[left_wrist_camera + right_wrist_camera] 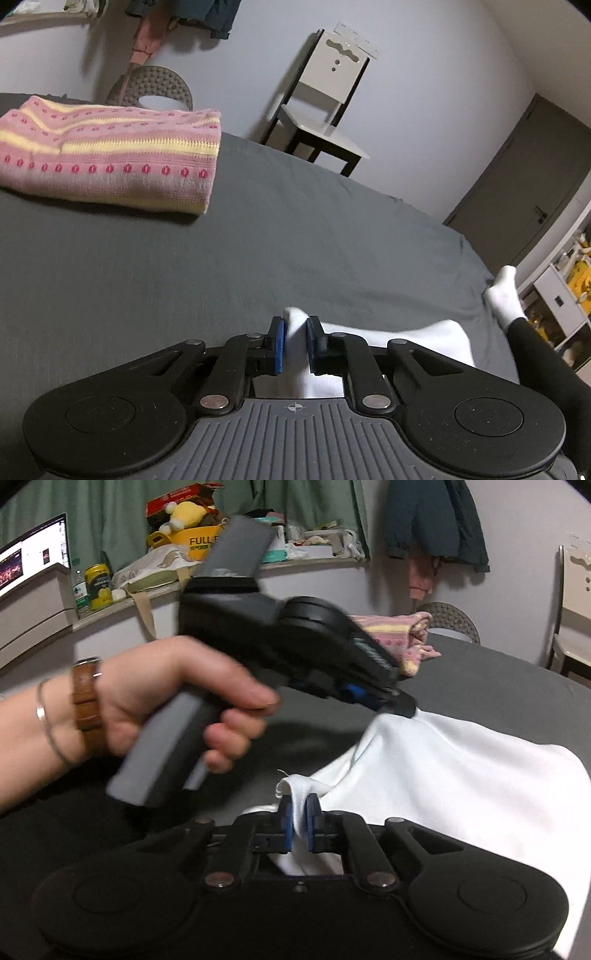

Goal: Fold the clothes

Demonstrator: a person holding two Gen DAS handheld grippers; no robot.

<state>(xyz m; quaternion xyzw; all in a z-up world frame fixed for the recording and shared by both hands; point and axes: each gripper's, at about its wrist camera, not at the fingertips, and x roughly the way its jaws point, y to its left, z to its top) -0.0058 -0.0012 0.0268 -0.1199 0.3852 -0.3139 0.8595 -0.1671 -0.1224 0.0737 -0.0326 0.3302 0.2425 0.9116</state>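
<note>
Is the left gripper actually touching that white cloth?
Touching. The left wrist view shows the left gripper with its blue pads pressed on a pinch of white cloth.

Home bedroom: grey-sheeted bed (258, 240), hanging jackets (436, 517), cluttered shelf (221, 572)

Black grippers w/ blue-padded fingers (287, 825), grey ribbed housing; brown leather watch strap (87, 698), silver bangle (46, 716).

Left hand-held gripper (295, 341) clamped on white garment (424, 341), low over the grey bed (258, 240).
Blue pads (280, 341) pinch a raised fold of the cloth; the rest trails right. Folded pink-and-yellow knit (107, 155) lies far left. Chair (325, 103) past the far edge; white-socked foot (504, 295) at right.
</note>
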